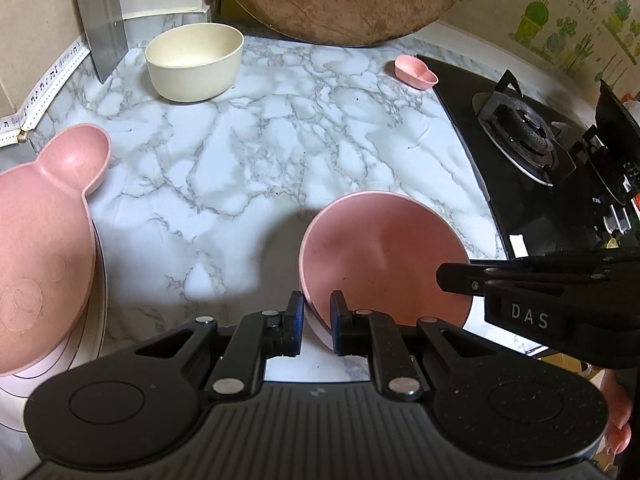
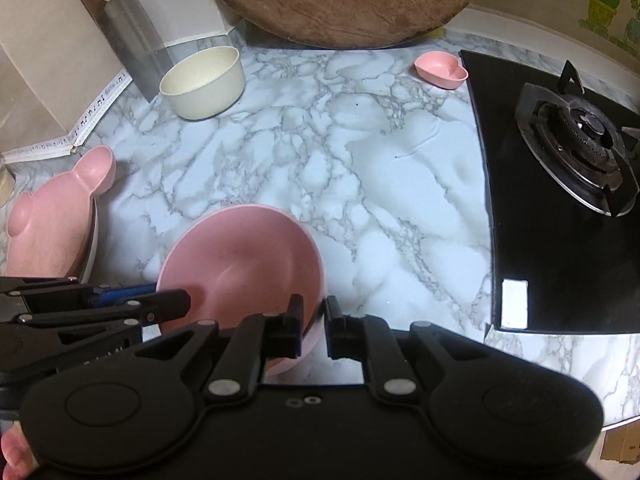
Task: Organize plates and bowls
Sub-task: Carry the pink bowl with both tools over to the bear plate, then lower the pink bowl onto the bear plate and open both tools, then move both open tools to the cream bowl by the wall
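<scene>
Pink round plastic bowl [image 1: 380,260] sits tilted at the counter's near edge; I've got my left gripper [image 1: 317,326] and right gripper [image 2: 312,330] narrowly clamped on its rim. Bear-shaped pink plate [image 1: 40,248] already stacked left; cream bowl [image 1: 196,62] and heart dish [image 1: 416,70] remain.

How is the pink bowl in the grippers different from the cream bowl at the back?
The pink bowl is tilted, while the cream bowl sits upright on the counter. The pink bowl is pinched at its rim by both grippers; the cream bowl is untouched. The pink bowl looks wider and shallower. Both are round and empty.
</scene>
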